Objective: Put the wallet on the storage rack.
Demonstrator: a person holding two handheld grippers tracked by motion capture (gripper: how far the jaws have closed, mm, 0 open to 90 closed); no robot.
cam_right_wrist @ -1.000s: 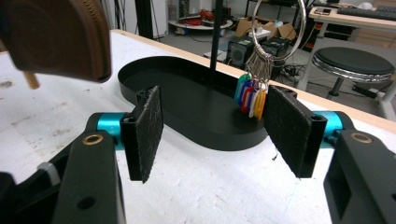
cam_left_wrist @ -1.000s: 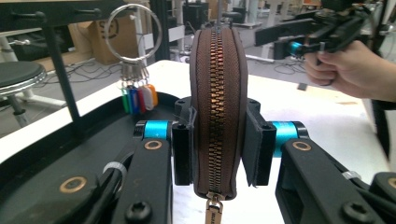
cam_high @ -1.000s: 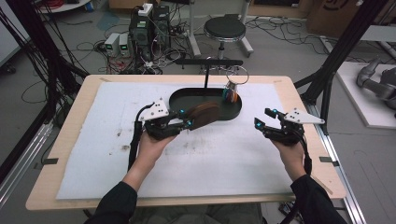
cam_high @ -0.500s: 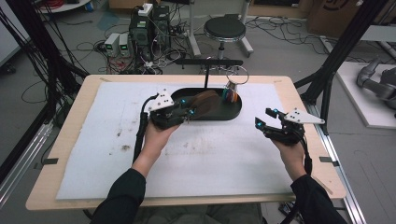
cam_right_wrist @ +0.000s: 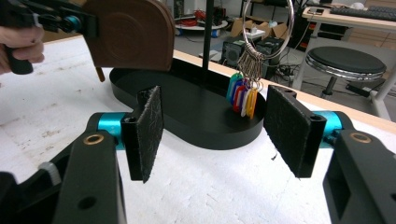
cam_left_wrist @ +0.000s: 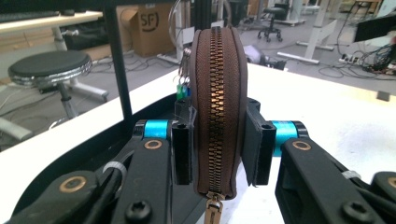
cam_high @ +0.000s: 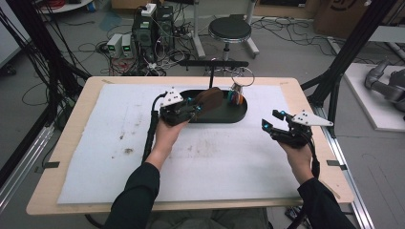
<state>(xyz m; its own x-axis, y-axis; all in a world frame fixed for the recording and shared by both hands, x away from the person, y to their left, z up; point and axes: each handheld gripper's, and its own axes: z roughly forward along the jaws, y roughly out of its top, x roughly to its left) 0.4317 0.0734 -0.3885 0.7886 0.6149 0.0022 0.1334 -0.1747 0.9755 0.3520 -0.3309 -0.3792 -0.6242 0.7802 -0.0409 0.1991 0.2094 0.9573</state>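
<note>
In the high view, the left gripper [cam_high: 193, 109] holds a brown pouch [cam_high: 209, 98] above the left part of the black tray [cam_high: 239, 114], far of the table's middle, while the right gripper [cam_high: 273, 123] hovers over the white mat [cam_high: 119, 143] to the right, jaws spread and empty. In the left gripper view, the jaws clamp the pouch upright, zipper [cam_left_wrist: 215, 112] facing the camera. In the right gripper view, the wide-open jaws frame the tray, where colourful key tags [cam_right_wrist: 243, 98] hang from a ring [cam_right_wrist: 267, 18].

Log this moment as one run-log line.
left claw: shut on brown zip pouch, held above black tray | right claw: open, holds nothing | key ring: hangs over tray
</note>
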